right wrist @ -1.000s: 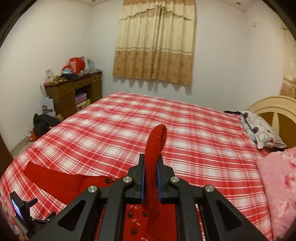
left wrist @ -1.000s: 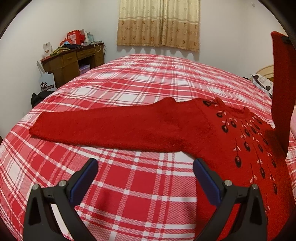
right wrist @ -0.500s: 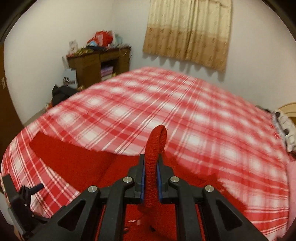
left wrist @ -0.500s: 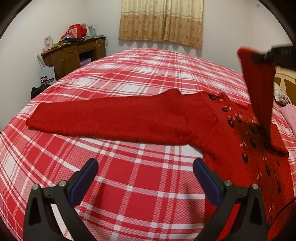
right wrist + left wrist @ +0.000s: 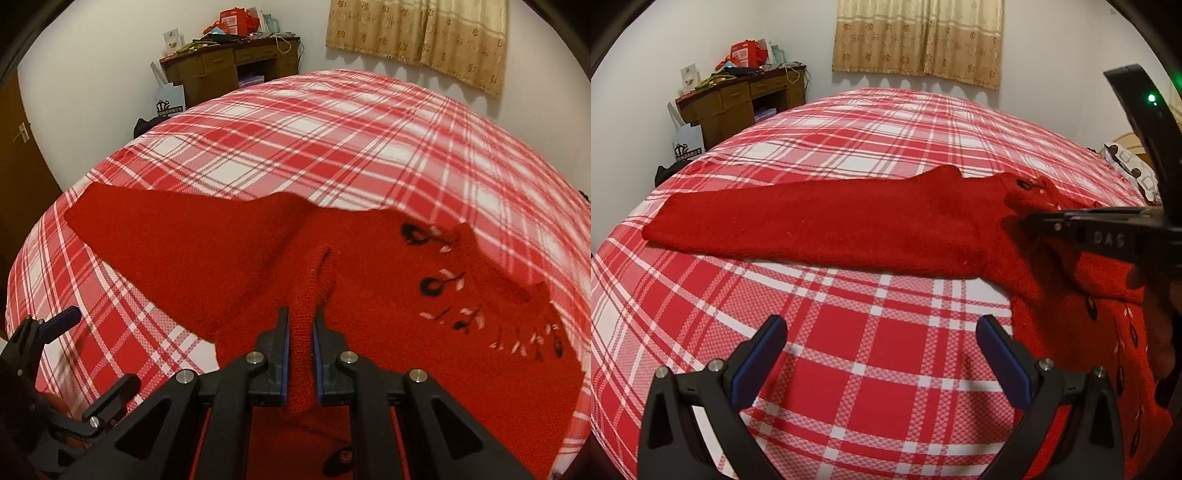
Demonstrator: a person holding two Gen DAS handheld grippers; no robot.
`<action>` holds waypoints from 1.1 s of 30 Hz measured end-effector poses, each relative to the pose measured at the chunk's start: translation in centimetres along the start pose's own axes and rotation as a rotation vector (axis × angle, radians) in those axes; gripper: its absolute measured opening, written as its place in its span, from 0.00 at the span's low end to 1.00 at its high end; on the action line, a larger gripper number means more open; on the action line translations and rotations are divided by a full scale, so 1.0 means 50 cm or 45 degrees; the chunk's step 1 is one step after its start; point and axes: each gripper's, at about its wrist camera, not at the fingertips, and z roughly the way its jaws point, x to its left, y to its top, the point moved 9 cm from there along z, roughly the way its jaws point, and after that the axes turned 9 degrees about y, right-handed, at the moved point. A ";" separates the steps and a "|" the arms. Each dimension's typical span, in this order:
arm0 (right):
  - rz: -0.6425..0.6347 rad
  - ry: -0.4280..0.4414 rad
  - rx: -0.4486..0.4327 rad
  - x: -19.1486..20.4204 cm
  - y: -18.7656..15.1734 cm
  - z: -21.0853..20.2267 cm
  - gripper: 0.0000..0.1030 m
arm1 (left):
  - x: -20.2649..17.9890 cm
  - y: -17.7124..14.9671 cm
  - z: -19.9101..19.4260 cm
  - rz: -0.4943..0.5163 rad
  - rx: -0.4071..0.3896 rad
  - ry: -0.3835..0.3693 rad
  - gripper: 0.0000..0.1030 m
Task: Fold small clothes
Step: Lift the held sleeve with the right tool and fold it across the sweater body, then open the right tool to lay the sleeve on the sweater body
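Note:
A small red knitted sweater (image 5: 960, 236) (image 5: 258, 258) with black and white flower marks lies on the plaid bed (image 5: 849, 350) (image 5: 332, 129). One sleeve (image 5: 775, 225) stretches flat to the left. My right gripper (image 5: 301, 325) is shut on the cuff of the other sleeve (image 5: 306, 295) and holds it low over the sweater's body; it enters the left wrist view from the right edge as my right gripper (image 5: 1030, 218). My left gripper (image 5: 881, 332) hovers open above bare bedspread, just short of the sweater's left edge, with nothing between its fingers.
A brown desk (image 5: 738, 103) (image 5: 229, 62) piled with clutter stands by the far-left wall, with a white paper bag (image 5: 687, 144) beside it. Beige curtains (image 5: 919, 40) hang on the back wall. A patterned pillow (image 5: 1134, 166) lies at the right.
My right gripper came down from high above the bed, bringing the held sleeve down over the sweater's chest. My left gripper stayed where it was, open.

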 end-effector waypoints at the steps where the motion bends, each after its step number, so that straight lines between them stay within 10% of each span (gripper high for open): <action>1: -0.003 -0.001 0.002 0.003 -0.004 0.003 0.09 | 0.000 -0.001 -0.001 0.002 -0.001 0.001 1.00; 13: 0.014 0.138 0.042 0.034 -0.041 0.029 0.17 | 0.001 -0.001 -0.001 0.000 0.004 0.002 1.00; 15: 0.011 0.184 0.048 0.049 -0.047 0.021 0.54 | 0.003 -0.001 -0.003 0.004 0.001 0.008 1.00; 19: -0.034 0.220 0.048 0.064 -0.078 -0.018 0.66 | 0.012 0.001 -0.008 0.000 -0.007 0.019 1.00; 33: 0.598 -0.264 -0.087 -0.398 -0.261 -0.249 0.67 | -0.001 -0.003 -0.019 0.020 -0.010 0.022 1.00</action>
